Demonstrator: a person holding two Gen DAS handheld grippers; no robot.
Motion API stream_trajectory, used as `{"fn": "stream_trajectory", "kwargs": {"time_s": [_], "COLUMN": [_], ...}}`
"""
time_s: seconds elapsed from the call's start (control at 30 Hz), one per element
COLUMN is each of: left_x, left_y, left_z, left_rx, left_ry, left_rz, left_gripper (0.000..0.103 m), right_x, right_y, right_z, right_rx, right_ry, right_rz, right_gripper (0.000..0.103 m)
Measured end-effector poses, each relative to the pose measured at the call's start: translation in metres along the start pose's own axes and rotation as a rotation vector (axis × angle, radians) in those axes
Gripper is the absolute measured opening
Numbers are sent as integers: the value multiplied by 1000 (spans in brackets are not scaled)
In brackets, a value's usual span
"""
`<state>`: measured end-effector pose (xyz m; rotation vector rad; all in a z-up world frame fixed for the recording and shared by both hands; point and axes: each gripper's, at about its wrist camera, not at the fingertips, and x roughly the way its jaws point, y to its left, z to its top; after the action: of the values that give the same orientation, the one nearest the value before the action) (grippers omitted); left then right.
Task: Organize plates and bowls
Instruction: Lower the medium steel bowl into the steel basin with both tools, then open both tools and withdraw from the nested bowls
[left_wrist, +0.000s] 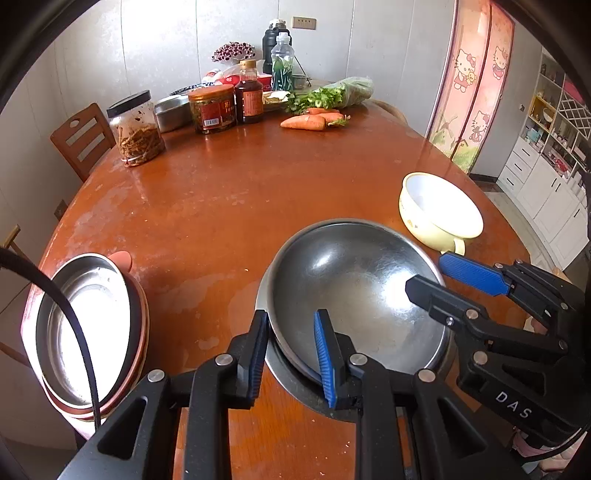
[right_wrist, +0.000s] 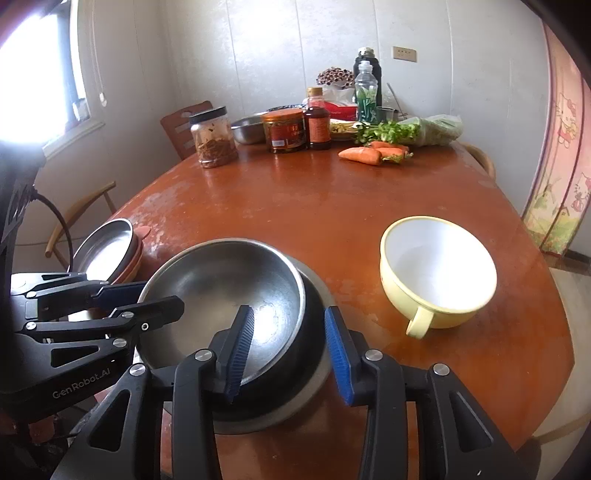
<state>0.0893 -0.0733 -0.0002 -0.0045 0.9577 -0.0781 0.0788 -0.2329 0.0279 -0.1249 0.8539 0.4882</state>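
Stacking bowls, near the end of one placement. Steel bowl nested in a wider steel dish. Left tongs pinched narrow on that bowl's rim; right tongs parted, straddling its rim without pressing. Next, likely: let go, lift clear, reach right of the steel bowl for the yellow bowl, gripping its rim.

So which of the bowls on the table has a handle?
The pale yellow bowl with the white inside, at the table's right side. The steel bowls beside it and the far steel bowl show none.
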Motion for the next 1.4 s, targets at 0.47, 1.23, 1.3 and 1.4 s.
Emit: {"fn": "stream_trajectory", "kwargs": {"time_s": [0.47,1.23,1.3,1.4], "left_x": [-24,-40,-38,-35], "left_y": [-3,-60,-67,-78], "left_z": [0,20,23,30], "left_rx": [3,71,83,99], "left_ry": [-59,-99,-97,-98], "left_rz": [23,-8,-15,-19], "left_gripper": [28,55,56,56], "right_x": [-22,-82,-85,-87], "right_y": [-8,-79,-89,-99], "right_z": [-3,-14,-15,-19], "right_rx": [24,153,171,197], "right_ry": [-48,-167,-174,-177], "right_rz": [-11,-120,-128,-139], "right_gripper": [60,73,73,73]}}
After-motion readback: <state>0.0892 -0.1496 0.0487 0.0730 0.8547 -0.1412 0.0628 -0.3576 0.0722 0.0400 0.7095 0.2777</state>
